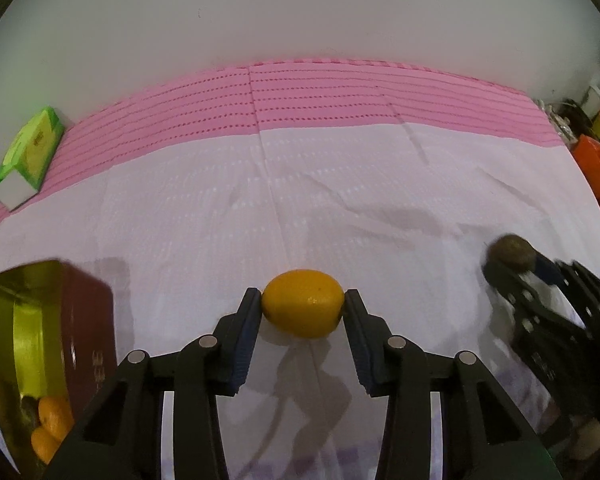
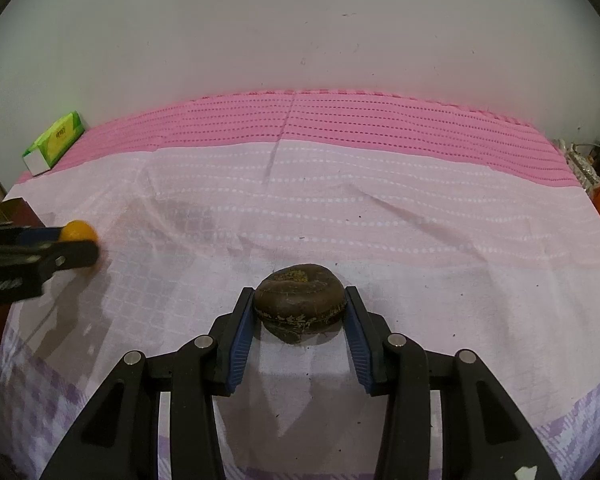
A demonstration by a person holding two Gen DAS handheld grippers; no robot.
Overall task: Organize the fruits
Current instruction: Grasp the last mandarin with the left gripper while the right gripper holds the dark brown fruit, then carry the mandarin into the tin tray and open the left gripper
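1. Your left hand-held gripper point(image 1: 303, 309) is clamped on a small orange fruit point(image 1: 303, 303), both pads pressing its ends; the fruit sits at, or just above, the white cloth point(image 1: 340, 208), I cannot tell which.
2. Your right hand-held gripper point(image 2: 299, 307) is closed on a dark brown, wrinkled round fruit point(image 2: 299, 303), pads against both sides, close over the same cloth.
3. The two grippers are well apart; in the left wrist view the right one shows at the far right edge with the brown fruit at its tip.
4. Left of your left hand-held gripper stands a dark red tin point(image 1: 76, 336) with a gold inside, open; more orange fruits point(image 1: 50, 428) lie in it.
5. The surface carries the white cloth in front and a pink striped band point(image 1: 340, 92) behind it.
6. A green box point(image 1: 30, 156) lies on the pink band at the far left, near the wall point(image 1: 300, 8).
7. Orange clutter point(image 1: 598, 156) sits off the right edge.
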